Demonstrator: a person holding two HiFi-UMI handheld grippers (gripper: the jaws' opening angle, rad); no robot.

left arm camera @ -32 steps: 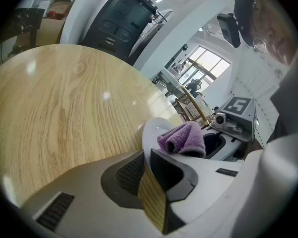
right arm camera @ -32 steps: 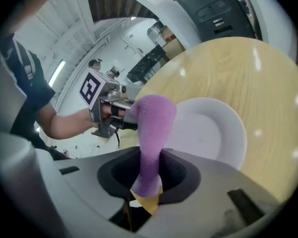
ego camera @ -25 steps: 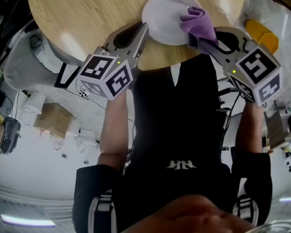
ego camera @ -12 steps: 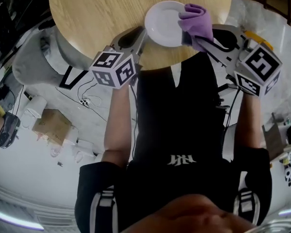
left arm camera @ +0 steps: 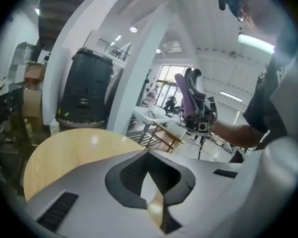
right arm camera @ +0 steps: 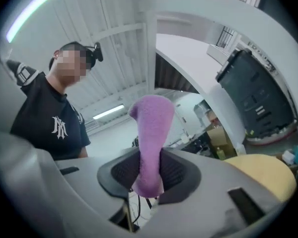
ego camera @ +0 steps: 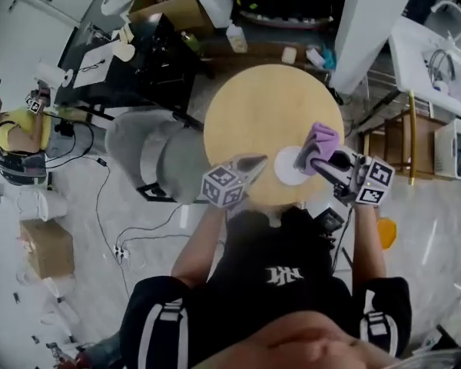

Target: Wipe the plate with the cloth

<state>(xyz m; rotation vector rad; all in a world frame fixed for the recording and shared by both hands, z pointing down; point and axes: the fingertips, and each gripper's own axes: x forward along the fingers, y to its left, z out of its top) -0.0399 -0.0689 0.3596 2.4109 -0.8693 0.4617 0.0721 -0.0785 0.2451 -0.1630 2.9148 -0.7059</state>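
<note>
A small white plate (ego camera: 286, 172) lies near the front edge of the round wooden table (ego camera: 261, 114). My right gripper (ego camera: 313, 160) is shut on a purple cloth (ego camera: 321, 139), held in the air above the plate's right side. In the right gripper view the cloth (right arm camera: 150, 133) stands up out of the pinched jaws of the right gripper (right arm camera: 148, 178). My left gripper (ego camera: 260, 161) hangs just left of the plate. Its jaws have just closed, and in the left gripper view the left gripper (left arm camera: 152, 203) has its tips together with nothing between them. That view also shows the cloth (left arm camera: 188, 98) across from it.
A grey seat (ego camera: 157, 156) stands left of the table and a wooden chair (ego camera: 403, 141) to its right. Behind are a black desk (ego camera: 131, 60) and a white pillar (ego camera: 373, 21). A person in yellow (ego camera: 11, 133) sits far left. Cables and a cardboard box (ego camera: 50, 248) lie on the floor.
Both grippers have lifted well up off the table, so plate and table look much smaller. The left gripper has come away from the plate's rim. The cloth stays in the right gripper.
</note>
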